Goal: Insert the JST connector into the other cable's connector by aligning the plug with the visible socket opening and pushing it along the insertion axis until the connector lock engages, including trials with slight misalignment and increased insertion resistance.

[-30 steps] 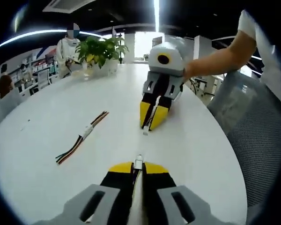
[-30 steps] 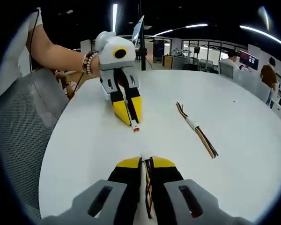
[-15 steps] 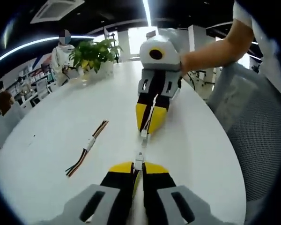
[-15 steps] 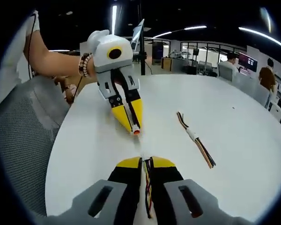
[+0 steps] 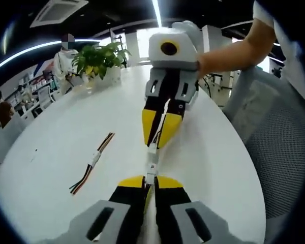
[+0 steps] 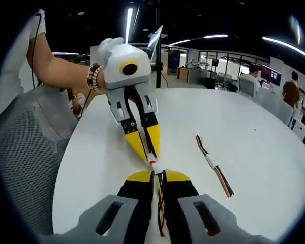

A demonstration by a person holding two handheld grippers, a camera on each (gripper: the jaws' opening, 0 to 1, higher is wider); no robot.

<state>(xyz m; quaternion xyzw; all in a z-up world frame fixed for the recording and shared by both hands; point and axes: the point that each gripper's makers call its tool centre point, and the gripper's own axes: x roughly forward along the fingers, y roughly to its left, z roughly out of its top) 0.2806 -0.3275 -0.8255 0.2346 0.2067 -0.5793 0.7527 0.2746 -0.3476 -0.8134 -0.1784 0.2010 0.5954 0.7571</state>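
Note:
In the left gripper view my left gripper (image 5: 150, 179) is shut on a small white JST connector (image 5: 151, 172) that sticks out past its yellow tips. My right gripper (image 5: 153, 144) comes down from above, shut on the other white connector (image 5: 152, 152). The two connectors meet end to end in one line. In the right gripper view my right gripper (image 6: 158, 176) pinches its cable, whose coloured wires (image 6: 161, 203) run back between the jaws. The left gripper (image 6: 150, 156) points down at it, its connector (image 6: 152, 163) touching the right one's tip. How deep they sit together is too small to tell.
A spare cable (image 5: 91, 162) (image 6: 214, 165) with a white connector in its middle lies on the white round table (image 5: 51, 132). A potted plant (image 5: 99, 56) stands at the far edge. A grey mesh chair (image 5: 279, 147) (image 6: 25, 152) is beside the table. People sit in the background.
The two grippers have closed the gap between them. A second ago the connectors were well apart; now their tips touch in line.

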